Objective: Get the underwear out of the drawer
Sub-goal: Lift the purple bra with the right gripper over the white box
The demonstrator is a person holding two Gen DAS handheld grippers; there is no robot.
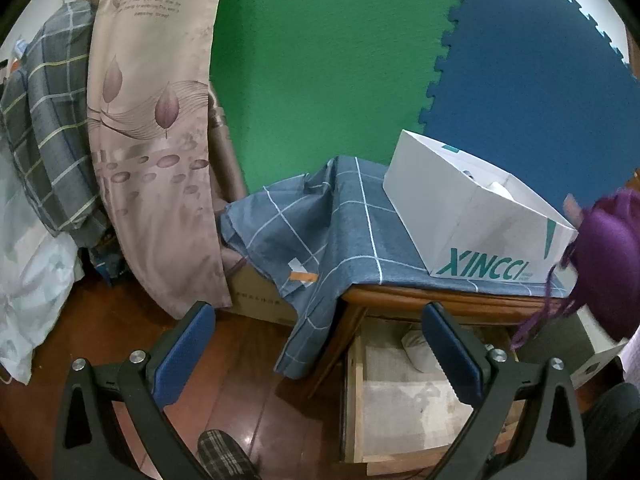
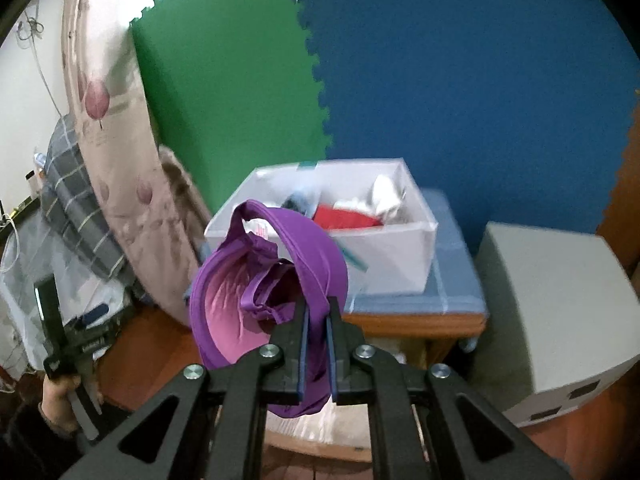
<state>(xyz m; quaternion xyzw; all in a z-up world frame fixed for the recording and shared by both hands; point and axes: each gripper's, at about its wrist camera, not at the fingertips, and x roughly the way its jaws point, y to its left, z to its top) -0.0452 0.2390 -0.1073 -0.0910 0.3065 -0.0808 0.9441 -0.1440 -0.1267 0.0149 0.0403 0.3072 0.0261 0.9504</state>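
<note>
Dangling from the right tongs point(image 2: 316, 312), clamped on its fabric, a purple bra point(image 2: 256, 280) hangs before the white box point(image 2: 384, 252) (left tongs point(image 1: 320, 344) gape wide, empty).

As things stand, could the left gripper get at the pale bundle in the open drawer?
Probably yes. The left gripper is open and empty, angled down over the open drawer; the pale bundle lies uncovered behind one of its fingers.

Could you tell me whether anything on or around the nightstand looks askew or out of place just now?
Yes: the blue checked cloth sits crooked on the nightstand, bunched at its back corner and sagging far down one side. The drawer below stands open. The purple bra dangles crumpled from the shut right gripper.
</note>
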